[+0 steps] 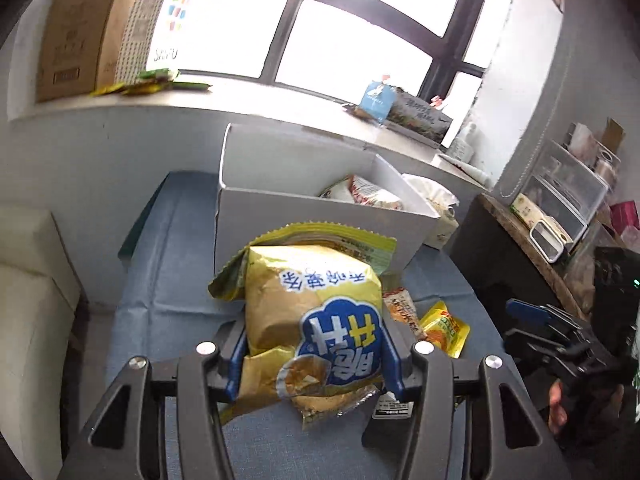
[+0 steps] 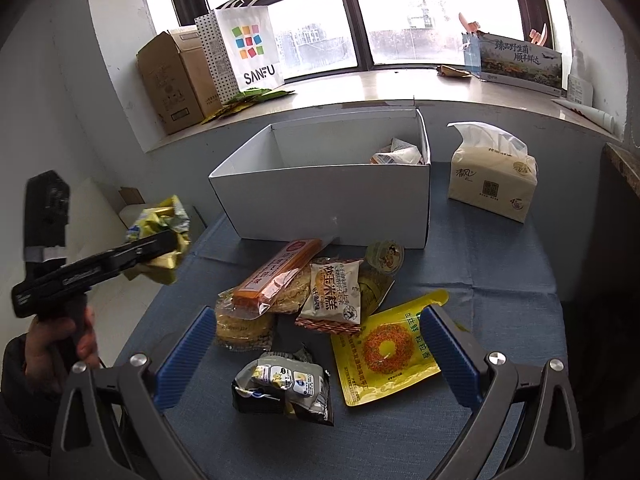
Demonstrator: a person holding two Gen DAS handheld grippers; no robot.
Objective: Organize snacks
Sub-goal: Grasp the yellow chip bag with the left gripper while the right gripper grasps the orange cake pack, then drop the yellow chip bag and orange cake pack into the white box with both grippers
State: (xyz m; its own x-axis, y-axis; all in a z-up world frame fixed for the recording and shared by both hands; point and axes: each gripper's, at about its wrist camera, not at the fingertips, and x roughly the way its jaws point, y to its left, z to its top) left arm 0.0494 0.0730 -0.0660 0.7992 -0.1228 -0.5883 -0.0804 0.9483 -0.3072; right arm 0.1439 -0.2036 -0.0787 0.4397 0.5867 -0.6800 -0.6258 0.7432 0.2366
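My left gripper [image 1: 314,356] is shut on a crumpled yellow chip bag [image 1: 312,304], held above the blue cloth in front of the white box [image 1: 304,216]. In the right wrist view that bag [image 2: 160,232] hangs at the left, off the table's corner, with a hand on the handle. My right gripper [image 2: 316,316] stands open over a pile of snacks: a grey packet [image 2: 284,388], a flat yellow pouch [image 2: 384,352], a rice cake packet [image 2: 332,296], an orange bar [image 2: 280,272] and biscuits [image 2: 244,324]. A packet [image 2: 400,154] lies inside the box [image 2: 320,204].
A tissue pack [image 2: 492,184] stands right of the box on the blue cloth. The windowsill behind holds a cardboard carton [image 2: 172,80], a white SANFU bag [image 2: 252,48] and a printed box [image 2: 520,60]. A dark side cabinet [image 1: 500,248] with plastic drawers [image 1: 568,184] flanks the table.
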